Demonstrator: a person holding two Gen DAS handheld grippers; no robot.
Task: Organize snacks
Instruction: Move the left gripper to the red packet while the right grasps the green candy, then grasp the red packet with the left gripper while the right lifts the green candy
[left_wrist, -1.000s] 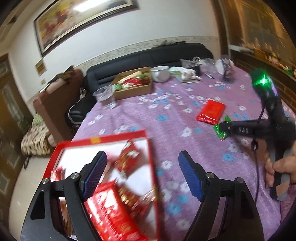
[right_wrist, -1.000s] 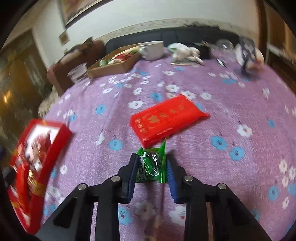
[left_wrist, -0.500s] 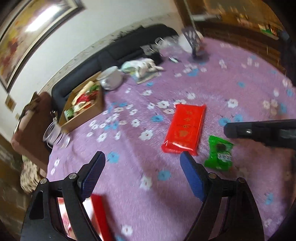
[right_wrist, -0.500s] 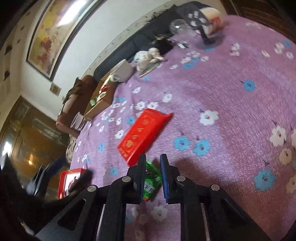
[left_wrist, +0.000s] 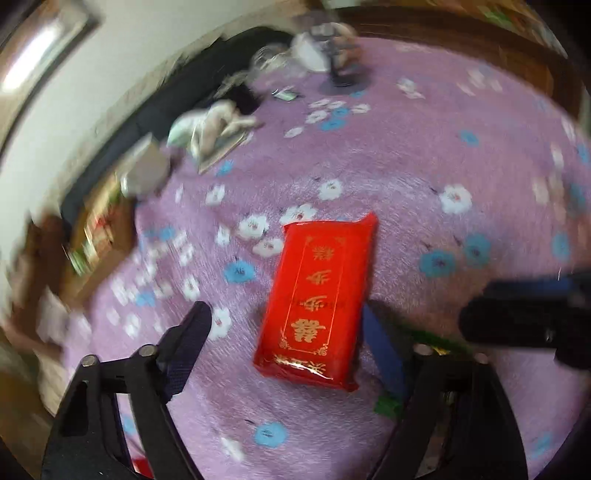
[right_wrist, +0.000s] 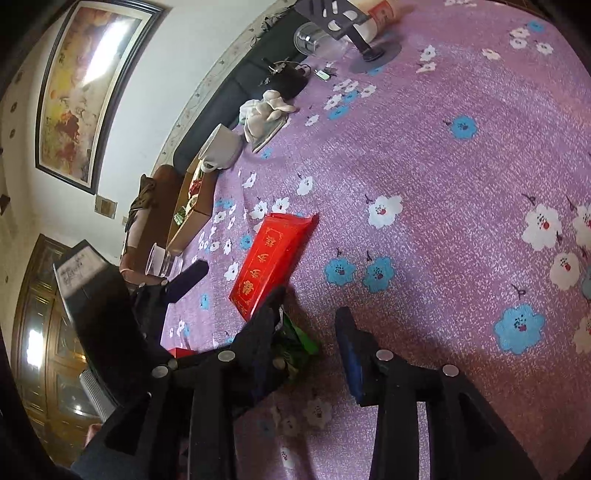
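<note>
A red packet (left_wrist: 317, 295) with gold print lies flat on the purple flowered tablecloth (left_wrist: 424, 177). My left gripper (left_wrist: 284, 317) straddles its near end, jaws closing. The right pad is at the packet's edge and the left pad stands well clear of it. A small green snack packet (right_wrist: 295, 339) lies on the cloth against the left finger of my right gripper (right_wrist: 310, 306). That gripper's jaws are opening, and its right pad is apart from the packet. The green packet (left_wrist: 424, 336) is mostly hidden behind my left gripper's right finger. The red packet (right_wrist: 273, 258) shows just beyond the right gripper.
A corner of the red tray (right_wrist: 181, 352) shows at the near left. Along the far edge stand a cardboard box of snacks (right_wrist: 192, 210), a white mug (right_wrist: 221, 147), a clear plastic cup (right_wrist: 160, 260), a crumpled cloth (right_wrist: 266, 110) and a phone stand (right_wrist: 354, 22). A dark sofa lies behind.
My left gripper swung from over the red tray to the red packet and its jaws narrowed. My right gripper rolled, spread its jaws and let go of the green packet.
</note>
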